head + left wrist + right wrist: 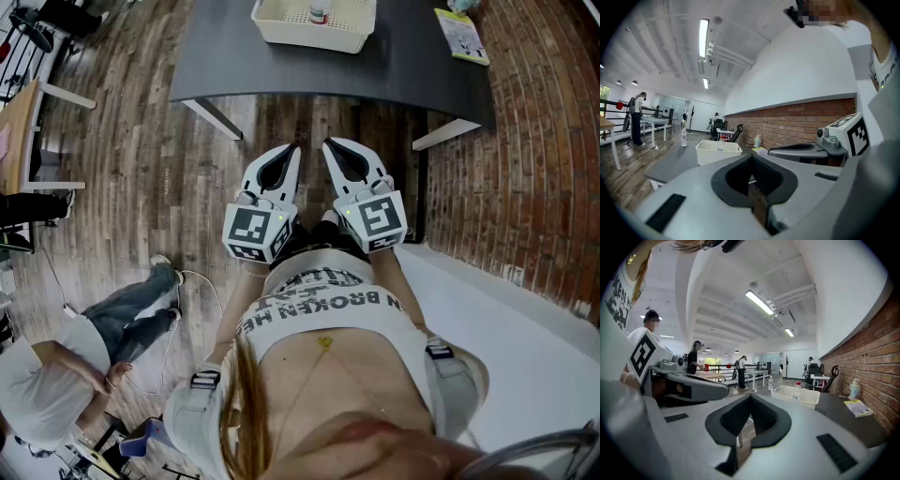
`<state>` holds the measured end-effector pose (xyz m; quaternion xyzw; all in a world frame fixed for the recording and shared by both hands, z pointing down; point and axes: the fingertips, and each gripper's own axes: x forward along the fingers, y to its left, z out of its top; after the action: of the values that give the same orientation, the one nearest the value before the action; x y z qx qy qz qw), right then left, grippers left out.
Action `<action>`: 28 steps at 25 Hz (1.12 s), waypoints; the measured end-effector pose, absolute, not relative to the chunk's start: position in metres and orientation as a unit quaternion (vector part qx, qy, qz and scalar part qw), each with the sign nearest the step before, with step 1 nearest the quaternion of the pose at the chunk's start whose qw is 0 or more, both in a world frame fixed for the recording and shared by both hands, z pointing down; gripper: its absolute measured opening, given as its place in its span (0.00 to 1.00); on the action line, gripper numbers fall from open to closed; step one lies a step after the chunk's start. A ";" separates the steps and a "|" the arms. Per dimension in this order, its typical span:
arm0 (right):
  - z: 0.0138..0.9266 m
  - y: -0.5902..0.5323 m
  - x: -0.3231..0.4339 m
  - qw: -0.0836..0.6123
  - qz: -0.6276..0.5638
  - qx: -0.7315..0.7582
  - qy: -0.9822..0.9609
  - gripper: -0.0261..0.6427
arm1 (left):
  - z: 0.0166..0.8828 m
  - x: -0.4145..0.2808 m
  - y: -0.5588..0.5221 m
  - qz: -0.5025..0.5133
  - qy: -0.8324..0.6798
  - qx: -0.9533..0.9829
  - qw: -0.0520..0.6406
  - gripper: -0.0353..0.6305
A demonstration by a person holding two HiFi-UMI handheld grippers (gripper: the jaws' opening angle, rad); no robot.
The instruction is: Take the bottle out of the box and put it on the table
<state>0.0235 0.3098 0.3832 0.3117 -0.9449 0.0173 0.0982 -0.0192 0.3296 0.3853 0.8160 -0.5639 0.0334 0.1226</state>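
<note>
Red-capped and clear-bodied, the bottle [319, 13] stood upright inside the white perforated box [281, 39], with its long axis vertical and its cap uppermost. The box rested on the dark grey table [403, 70], with a booklet [461, 36] well apart to its right. The bottle lay straight ahead of both tongs and well apart from them, beyond the near table edge and a strip of wooden floor [141, 141]. The left gripper [292, 152] and the right gripper [330, 148] were held side by side at the person's waist with their tips angled toward each other. Each had its jaws pressed together on nothing. In the right gripper view the bottle [798, 391] appeared to the right of the closed jaws. In the left gripper view the box [718, 152] appeared to their left. The right gripper was judged marginally nearer. A reach forward over the box rim, with the jaws opened first, would be required.
</note>
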 end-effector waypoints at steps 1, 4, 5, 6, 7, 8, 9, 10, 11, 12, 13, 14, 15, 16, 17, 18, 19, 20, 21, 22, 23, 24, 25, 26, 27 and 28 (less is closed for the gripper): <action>0.381 0.310 0.026 0.086 0.022 0.310 -0.946 0.05 | 0.386 -0.017 0.330 0.034 -0.564 0.816 0.123 0.05; 0.378 0.311 0.033 0.064 0.033 0.306 -0.949 0.05 | 0.385 -0.009 0.331 0.030 -0.562 0.817 0.125 0.05; 0.379 0.311 0.035 0.063 0.034 0.305 -0.950 0.05 | 0.385 -0.007 0.331 0.027 -0.562 0.817 0.125 0.05; 0.380 0.311 0.038 0.063 0.034 0.304 -0.950 0.05 | 0.384 -0.004 0.331 0.026 -0.562 0.817 0.126 0.05; 0.381 0.311 0.041 0.065 0.034 0.304 -0.950 0.05 | 0.384 -0.001 0.332 0.026 -0.562 0.817 0.126 0.05; 0.383 0.310 0.044 0.068 0.033 0.303 -0.950 0.05 | 0.384 0.002 0.331 0.026 -0.562 0.817 0.125 0.05; 0.385 0.309 0.048 0.073 0.031 0.303 -0.950 0.05 | 0.384 0.005 0.330 0.026 -0.562 0.817 0.125 0.05; 0.386 0.308 0.052 0.076 0.029 0.302 -0.950 0.05 | 0.384 0.009 0.329 0.026 -0.561 0.818 0.126 0.05; 0.387 0.307 0.056 0.077 0.029 0.301 -0.950 0.05 | 0.385 0.013 0.328 0.027 -0.561 0.818 0.126 0.05; 0.386 0.305 0.058 0.075 0.028 0.299 -0.951 0.05 | 0.385 0.016 0.327 0.028 -0.561 0.818 0.127 0.05; 0.385 0.304 0.060 0.073 0.029 0.296 -0.952 0.05 | 0.386 0.018 0.326 0.028 -0.562 0.817 0.129 0.05; 0.385 0.303 0.062 0.071 0.030 0.294 -0.953 0.05 | 0.387 0.020 0.326 0.028 -0.563 0.816 0.130 0.05; 0.384 0.302 0.063 0.069 0.031 0.291 -0.954 0.05 | 0.387 0.022 0.325 0.029 -0.564 0.815 0.132 0.05; 0.384 0.301 0.065 0.068 0.032 0.289 -0.955 0.05 | 0.388 0.024 0.325 0.029 -0.566 0.813 0.133 0.05; 0.384 0.301 0.067 0.067 0.032 0.287 -0.955 0.05 | 0.389 0.026 0.325 0.030 -0.567 0.812 0.134 0.05; 0.384 0.299 0.069 0.066 0.032 0.285 -0.956 0.05 | 0.390 0.029 0.324 0.030 -0.568 0.812 0.135 0.05; 0.385 0.298 0.071 0.066 0.033 0.283 -0.956 0.05 | 0.390 0.031 0.323 0.029 -0.568 0.811 0.137 0.05; 0.386 0.297 0.073 0.066 0.033 0.281 -0.957 0.05 | 0.391 0.034 0.322 0.028 -0.567 0.811 0.138 0.05; 0.386 0.296 0.075 0.068 0.033 0.279 -0.957 0.05 | 0.391 0.036 0.320 0.027 -0.567 0.811 0.140 0.05; 0.386 0.295 0.077 0.069 0.032 0.277 -0.958 0.05 | 0.391 0.038 0.319 0.026 -0.568 0.811 0.140 0.05; 0.386 0.294 0.079 0.070 0.030 0.274 -0.959 0.05 | 0.390 0.040 0.319 0.025 -0.569 0.810 0.140 0.05; 0.386 0.293 0.080 0.071 0.028 0.271 -0.960 0.05 | 0.389 0.040 0.319 0.022 -0.571 0.809 0.140 0.05; 0.386 0.292 0.080 0.072 0.026 0.268 -0.960 0.05 | 0.388 0.040 0.318 0.020 -0.573 0.807 0.141 0.05; 0.385 0.291 0.081 0.073 0.024 0.267 -0.961 0.05 | 0.387 0.040 0.318 0.020 -0.576 0.805 0.141 0.05; 0.385 0.289 0.081 0.074 0.024 0.266 -0.961 0.05 | 0.387 0.039 0.318 0.022 -0.578 0.804 0.140 0.05; 0.385 0.287 0.081 0.073 0.024 0.266 -0.961 0.05 | 0.388 0.038 0.318 0.028 -0.580 0.803 0.138 0.05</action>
<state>0.0811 0.2871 0.3854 0.2661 -0.9609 0.0240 0.0733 0.0377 0.3176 0.3875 0.8026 -0.5797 0.0275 0.1380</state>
